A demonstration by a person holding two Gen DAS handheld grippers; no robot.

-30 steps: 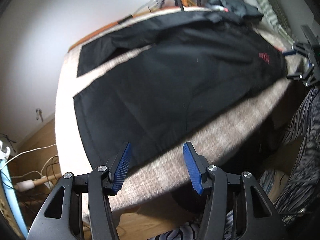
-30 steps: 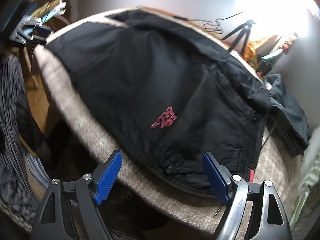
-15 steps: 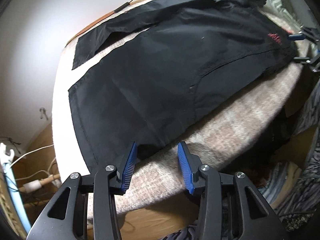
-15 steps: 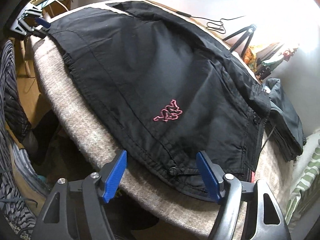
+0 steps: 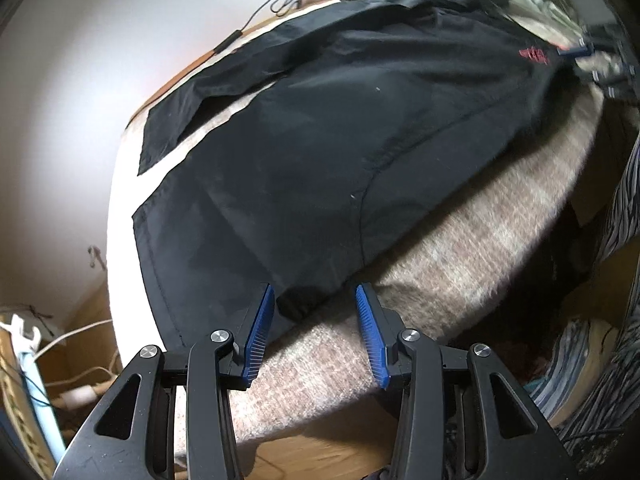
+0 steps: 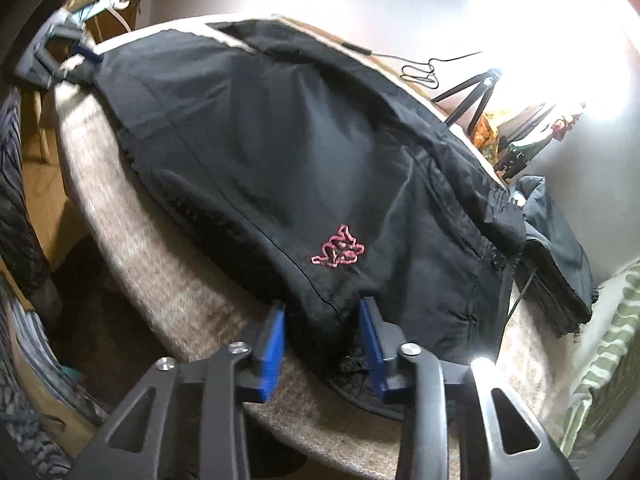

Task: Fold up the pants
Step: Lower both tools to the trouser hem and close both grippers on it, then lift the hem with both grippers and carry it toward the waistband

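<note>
Black thin-fabric pants with a pink outline logo [image 6: 339,251] lie spread flat on a beige fuzzy blanket [image 6: 160,280] covering the surface; can't tell if it's a bed or a worktop underneath.

Left tongs [image 5: 316,300]: at the hem end, near leg. A bunched bit of the hem corner sits between the blue pads, touching the left-hand pad, but there's a gap to the other one, so they're apart, not clamped. They've just been narrowing, then eased out a touch. Rest of the leg runs away fwd from the tongs toward the waist; the second leg lies beyond it, w/ a strip of blanket showing between the two.

Right tongs [image 6: 322,312]: at the waist edge, just below the logo. Jaws have just been closing fast; now gathered waistband fabric fills the space between the pads and both press on it, so clamped on the pants.

Each tongs shows blurred at the far end of the pants in the other's view.

Beyond the waist, to the right of the right tongs: a stack of folded dark clothes [image 6: 560,264]. No containers that I can make out.
</note>
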